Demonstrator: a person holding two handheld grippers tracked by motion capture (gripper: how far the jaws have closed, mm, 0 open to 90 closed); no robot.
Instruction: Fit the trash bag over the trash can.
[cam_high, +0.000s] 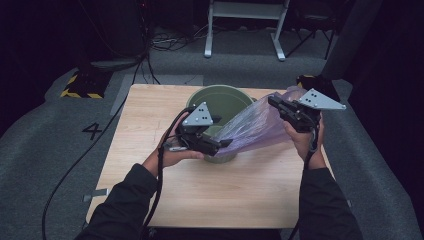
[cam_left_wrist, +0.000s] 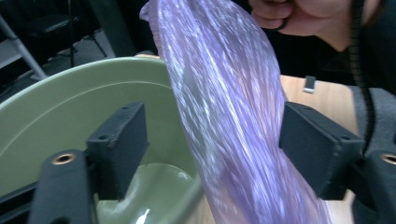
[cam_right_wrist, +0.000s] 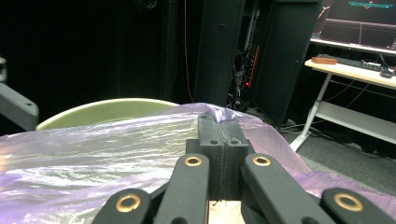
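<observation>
Purple bag (cam_left_wrist: 229, 121) hangs between spread left fingers (cam_left_wrist: 119, 144).

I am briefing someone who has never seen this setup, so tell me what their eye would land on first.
The purple plastic bag stands out: stretched above the wooden table, from the right gripper, shut on its upper end, down to the left gripper. In the left gripper view the bag runs between that gripper's open jaws. Under it stands a green bucket at the table's far middle.
</observation>
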